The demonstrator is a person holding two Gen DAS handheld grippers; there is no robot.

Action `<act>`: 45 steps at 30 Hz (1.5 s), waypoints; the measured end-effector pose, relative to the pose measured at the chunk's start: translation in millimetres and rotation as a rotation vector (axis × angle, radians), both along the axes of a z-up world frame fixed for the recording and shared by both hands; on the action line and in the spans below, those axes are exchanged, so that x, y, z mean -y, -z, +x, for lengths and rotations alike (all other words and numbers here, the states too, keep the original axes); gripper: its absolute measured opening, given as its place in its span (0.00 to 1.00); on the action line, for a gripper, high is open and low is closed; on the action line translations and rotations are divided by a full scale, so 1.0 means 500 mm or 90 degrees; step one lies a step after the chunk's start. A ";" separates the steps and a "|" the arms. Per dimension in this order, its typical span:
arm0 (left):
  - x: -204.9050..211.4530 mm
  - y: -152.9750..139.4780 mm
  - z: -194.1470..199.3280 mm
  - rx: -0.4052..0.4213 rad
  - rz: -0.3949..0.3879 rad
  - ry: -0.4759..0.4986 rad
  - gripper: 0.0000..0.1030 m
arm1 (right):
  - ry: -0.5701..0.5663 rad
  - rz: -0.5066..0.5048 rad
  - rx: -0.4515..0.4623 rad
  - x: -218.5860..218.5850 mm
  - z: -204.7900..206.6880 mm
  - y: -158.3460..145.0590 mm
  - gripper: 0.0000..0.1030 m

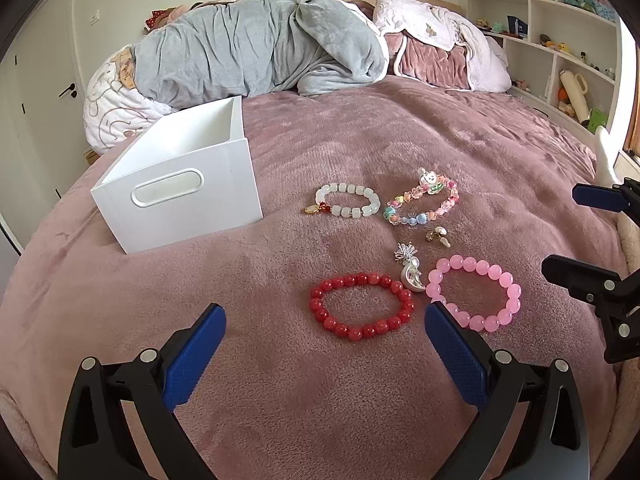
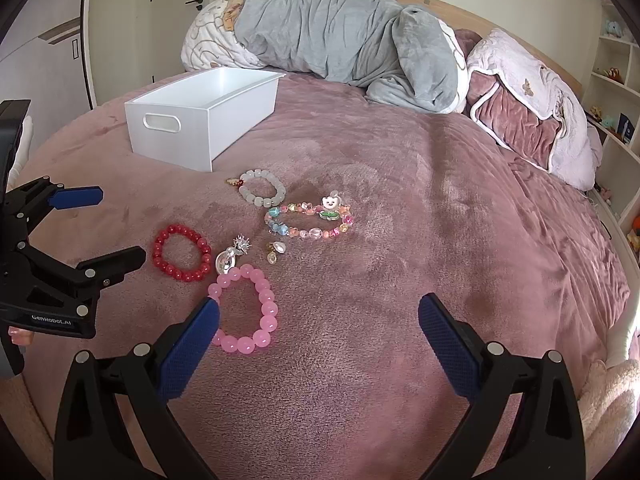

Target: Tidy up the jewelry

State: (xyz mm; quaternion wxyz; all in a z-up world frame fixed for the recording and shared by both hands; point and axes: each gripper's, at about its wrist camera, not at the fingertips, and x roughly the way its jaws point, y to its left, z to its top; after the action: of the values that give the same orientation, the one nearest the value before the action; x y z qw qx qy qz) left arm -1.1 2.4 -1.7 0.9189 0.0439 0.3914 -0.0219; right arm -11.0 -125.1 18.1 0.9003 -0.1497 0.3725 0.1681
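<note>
Two claws spread wide, left claw (image 1: 325, 330) and right claw (image 2: 319, 319), both grasping nothing

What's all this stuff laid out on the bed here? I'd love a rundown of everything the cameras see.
storage box: one, white, open-topped, on the bed's left side
white bracelet: one, milky white beads with a red-gold charm, nearest the box
multicolour bracelet: one, pastel mixed beads, right of the white one
red bracelet: one, red, near the front
pink bracelet: one, pink, right of the red one
silver brooch: one, silver, between red and pink bracelets
small earrings: gold and pearl, count unclear, below the multicolour bracelet
bedspread: one, dusty pink
grey blanket: one, bunched at the headboard
wall shelves: white, holding small toys, right
left gripper: black with blue pads, open
right gripper: same, open
</note>
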 end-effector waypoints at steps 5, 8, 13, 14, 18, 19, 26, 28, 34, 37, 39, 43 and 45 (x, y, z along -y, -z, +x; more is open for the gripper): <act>0.002 -0.001 -0.001 0.002 0.000 0.005 0.98 | 0.000 0.001 -0.001 0.000 0.000 -0.001 0.95; 0.002 -0.001 -0.002 0.002 0.000 0.010 0.98 | 0.000 0.001 -0.001 -0.001 0.000 -0.002 0.95; 0.002 -0.001 -0.003 0.003 -0.001 0.012 0.98 | 0.000 0.001 -0.001 0.000 -0.001 -0.001 0.95; 0.002 -0.001 -0.003 0.004 0.000 0.012 0.98 | 0.000 0.001 0.000 0.000 -0.001 -0.002 0.95; 0.004 -0.001 -0.004 0.005 -0.002 0.013 0.98 | 0.000 0.000 -0.001 0.001 0.000 -0.001 0.95; 0.004 -0.001 -0.004 0.005 -0.002 0.013 0.98 | 0.000 0.001 -0.001 0.000 -0.001 -0.002 0.95; 0.005 -0.001 -0.004 0.004 -0.002 0.014 0.98 | 0.000 0.000 -0.001 0.000 -0.001 -0.002 0.95; 0.006 -0.001 -0.004 0.004 -0.001 0.013 0.98 | 0.001 -0.001 -0.001 0.001 0.000 -0.001 0.95; 0.006 -0.002 -0.002 0.003 -0.018 0.007 0.98 | 0.005 0.002 -0.001 0.005 0.003 0.000 0.95; -0.003 -0.004 -0.003 0.006 -0.017 0.008 0.98 | 0.007 0.004 -0.004 0.008 0.006 0.002 0.95; -0.004 -0.002 -0.002 0.003 -0.022 0.009 0.98 | 0.007 0.004 -0.004 0.009 0.005 0.002 0.95; -0.006 0.001 0.001 0.002 -0.023 0.009 0.98 | 0.006 0.003 -0.005 0.009 0.007 0.003 0.95; -0.006 0.002 0.002 0.003 -0.021 0.008 0.98 | 0.005 0.004 -0.006 0.008 0.007 0.004 0.95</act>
State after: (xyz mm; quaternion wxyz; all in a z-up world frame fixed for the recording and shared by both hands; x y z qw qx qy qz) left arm -0.3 5.4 -2.8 0.9202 0.0310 0.3887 -0.0344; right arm -7.5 -128.9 16.2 0.8997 -0.1443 0.3770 0.1661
